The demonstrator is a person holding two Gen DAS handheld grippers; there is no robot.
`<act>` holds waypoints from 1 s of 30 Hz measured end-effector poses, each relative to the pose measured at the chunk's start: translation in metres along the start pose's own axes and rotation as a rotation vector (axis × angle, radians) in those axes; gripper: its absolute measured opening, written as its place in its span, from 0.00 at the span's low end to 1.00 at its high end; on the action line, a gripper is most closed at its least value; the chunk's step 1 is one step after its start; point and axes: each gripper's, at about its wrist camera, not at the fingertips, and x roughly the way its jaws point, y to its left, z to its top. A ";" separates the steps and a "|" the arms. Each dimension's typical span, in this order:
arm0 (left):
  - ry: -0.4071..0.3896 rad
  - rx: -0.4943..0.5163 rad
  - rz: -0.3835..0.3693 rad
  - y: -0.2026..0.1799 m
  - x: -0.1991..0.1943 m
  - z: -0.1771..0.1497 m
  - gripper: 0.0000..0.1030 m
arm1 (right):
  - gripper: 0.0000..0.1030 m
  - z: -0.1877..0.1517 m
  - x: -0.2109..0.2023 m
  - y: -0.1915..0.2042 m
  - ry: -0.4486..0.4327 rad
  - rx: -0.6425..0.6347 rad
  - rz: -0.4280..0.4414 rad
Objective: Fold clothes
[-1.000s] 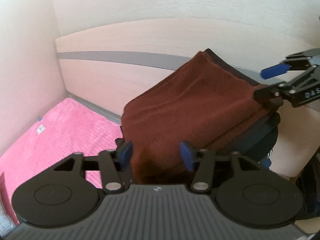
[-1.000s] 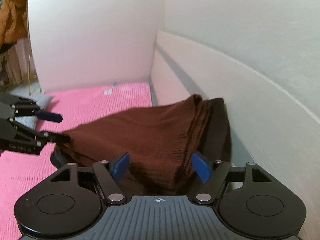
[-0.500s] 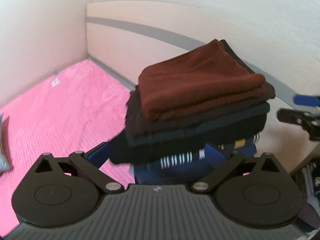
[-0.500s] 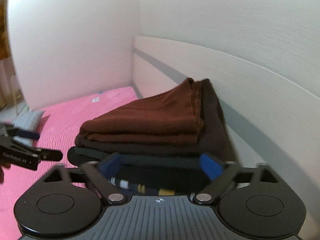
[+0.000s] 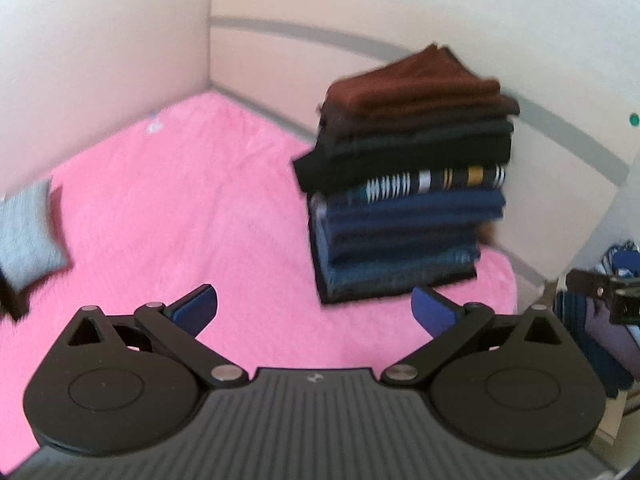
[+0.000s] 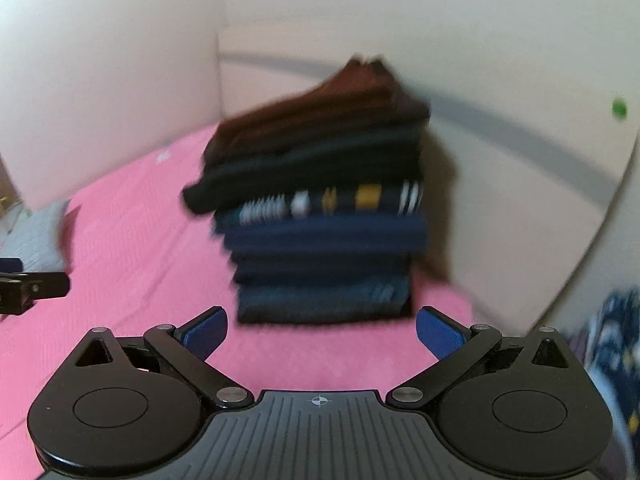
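Brown knit makes the top layer of the stack of folded clothes (image 5: 408,184), which stands on the pink bedspread (image 5: 168,200) near the headboard (image 5: 280,56), at about one o'clock in the left wrist view and twelve o'clock in the right wrist view. Under the brown sweater (image 5: 416,88) lie black pieces, a striped one, then several navy and denim-blue ones. One black layer sticks out toward nine o'clock; otherwise the pile looks fairly square, though both views are blurred.

Both tools are clear of the pile. The left gripper (image 5: 314,308) has its blue fingers spread to their widest with only bedspread between them, and the right gripper (image 6: 322,332) is the same, wide and empty.

Judging by this, the brown piece is placed and the step in hand is fetching the next garment. A heap of unfolded blue clothes (image 5: 616,320) shows at four o'clock in the left view, beside the bed. To do it well, keep both tools away from the tall stack, lift one garment only, and spread it flat on the free bedspread at nine o'clock, near the grey cushion (image 5: 28,232), before folding.
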 end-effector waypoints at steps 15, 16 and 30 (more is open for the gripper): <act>0.012 -0.044 -0.019 -0.029 -0.037 -0.027 0.99 | 1.00 -0.023 -0.042 0.001 0.051 0.015 -0.038; 0.009 -0.047 -0.021 -0.034 -0.037 -0.025 0.99 | 1.00 -0.022 -0.044 -0.002 0.047 0.014 -0.039; 0.008 -0.064 -0.065 -0.090 -0.032 -0.022 0.99 | 1.00 -0.019 -0.061 -0.037 0.031 0.019 -0.034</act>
